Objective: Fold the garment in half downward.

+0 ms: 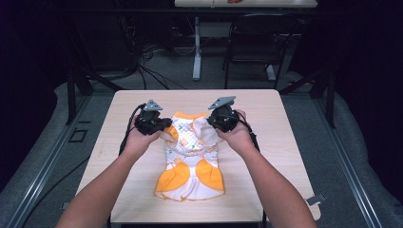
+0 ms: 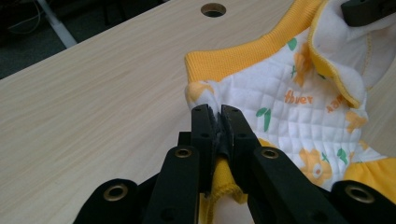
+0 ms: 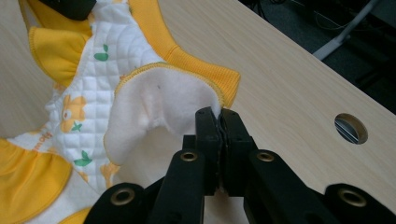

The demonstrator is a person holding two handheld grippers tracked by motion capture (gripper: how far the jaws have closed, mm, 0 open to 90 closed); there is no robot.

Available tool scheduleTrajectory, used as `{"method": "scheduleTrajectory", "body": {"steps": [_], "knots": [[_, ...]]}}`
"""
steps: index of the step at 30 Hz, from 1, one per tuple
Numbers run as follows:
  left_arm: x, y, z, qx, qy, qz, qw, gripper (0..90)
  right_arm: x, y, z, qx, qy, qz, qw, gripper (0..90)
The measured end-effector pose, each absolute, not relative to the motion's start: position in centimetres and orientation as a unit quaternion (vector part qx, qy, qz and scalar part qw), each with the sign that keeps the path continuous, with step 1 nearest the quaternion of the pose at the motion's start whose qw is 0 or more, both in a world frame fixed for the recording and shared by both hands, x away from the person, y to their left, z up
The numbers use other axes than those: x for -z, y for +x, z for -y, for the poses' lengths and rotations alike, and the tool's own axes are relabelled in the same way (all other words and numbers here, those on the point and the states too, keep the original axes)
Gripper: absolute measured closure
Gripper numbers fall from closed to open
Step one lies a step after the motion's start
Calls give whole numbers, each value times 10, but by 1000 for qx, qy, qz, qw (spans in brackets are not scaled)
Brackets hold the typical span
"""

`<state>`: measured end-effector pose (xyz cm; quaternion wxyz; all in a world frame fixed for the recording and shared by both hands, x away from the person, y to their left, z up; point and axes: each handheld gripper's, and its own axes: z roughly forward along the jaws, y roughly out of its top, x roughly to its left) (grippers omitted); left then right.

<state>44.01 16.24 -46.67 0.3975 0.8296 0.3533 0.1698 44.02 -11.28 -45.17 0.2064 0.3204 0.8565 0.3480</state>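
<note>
Baby romper [image 1: 192, 156], quilted white with orange trim, lies mid-counter [image 1: 266, 109] on pale woodgrain bored with a cable hole [image 2: 213, 9]; your left tool [image 1: 161, 124] and right tool [image 1: 215, 121] each pinch its top edge. Orange lettering unreadable; dark room, chair [image 1: 259, 40] behind.

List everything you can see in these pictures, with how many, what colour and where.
Baby garment: one, white quilted with orange trim and flower print, middle of the table, top end pinched at both corners.
Table: one, light wood, centre of the high view.
Cable hole: one, round, in the tabletop past the garment.
Chair: one, black, on the floor beyond the table.
Second table: one, white leg and pale top, at the back.
Cables: several, black, on the floor behind the table.
Left gripper: one, black, shut on the garment's left corner.
Right gripper: one, black, shut on the garment's right corner.
Forearms: two, entering from the bottom edge.
</note>
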Motion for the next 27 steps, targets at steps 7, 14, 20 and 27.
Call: {"method": "scheduleTrajectory", "body": {"steps": [7,14,20,27], "knots": [[477,429,-166,-164,833,-346,400,846,460,427,113,-340,302,-867,205,871],[480,415,-168,-159,838,-331,403,847,466,414,115,-340,289,-872,201,871],[486,402,-171,-152,843,-320,404,846,474,404,119,-336,282,-877,195,871],[497,392,-172,-142,849,-314,401,846,483,391,120,-333,276,-883,184,871]]}}
